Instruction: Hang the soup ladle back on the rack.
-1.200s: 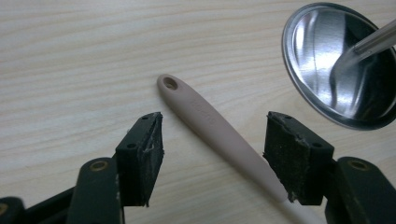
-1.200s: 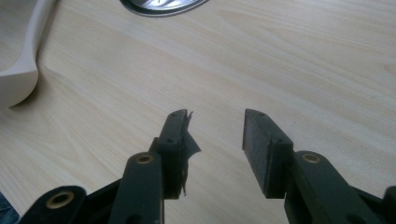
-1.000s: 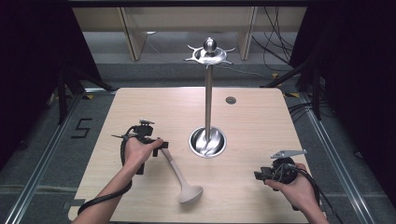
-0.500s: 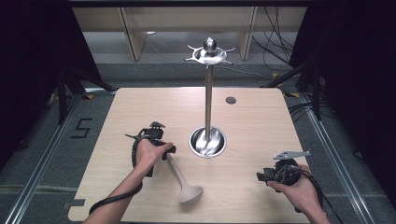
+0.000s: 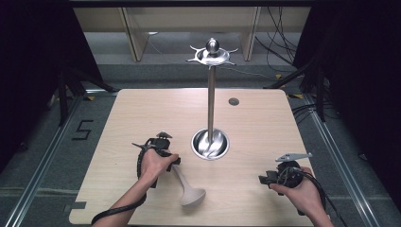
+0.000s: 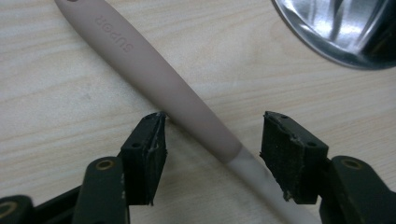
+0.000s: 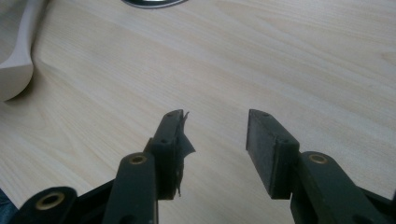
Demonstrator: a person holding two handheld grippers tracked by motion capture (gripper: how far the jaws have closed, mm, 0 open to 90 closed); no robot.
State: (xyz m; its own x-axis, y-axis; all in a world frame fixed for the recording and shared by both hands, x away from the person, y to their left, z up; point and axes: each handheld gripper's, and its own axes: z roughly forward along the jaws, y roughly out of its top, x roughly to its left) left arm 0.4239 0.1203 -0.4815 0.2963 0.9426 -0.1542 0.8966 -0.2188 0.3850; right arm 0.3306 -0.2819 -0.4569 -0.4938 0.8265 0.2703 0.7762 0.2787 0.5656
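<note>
While the left hand-held gripper [image 6: 212, 154] is straddling the ladle [image 5: 187, 185] handle with jaws wide, not touching it, on the desk [image 5: 265, 123] near the steel stand [image 5: 211, 94], the right hand-held gripper [image 7: 215, 140] is hovering open at near right.

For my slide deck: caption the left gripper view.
Open left gripper straddles the beige ladle handle on the wooden table.

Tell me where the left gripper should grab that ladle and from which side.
Grip the ladle on its straight handle, from above: it lies flat on the table, and the left gripper already has its open fingers on either side of it.
</note>
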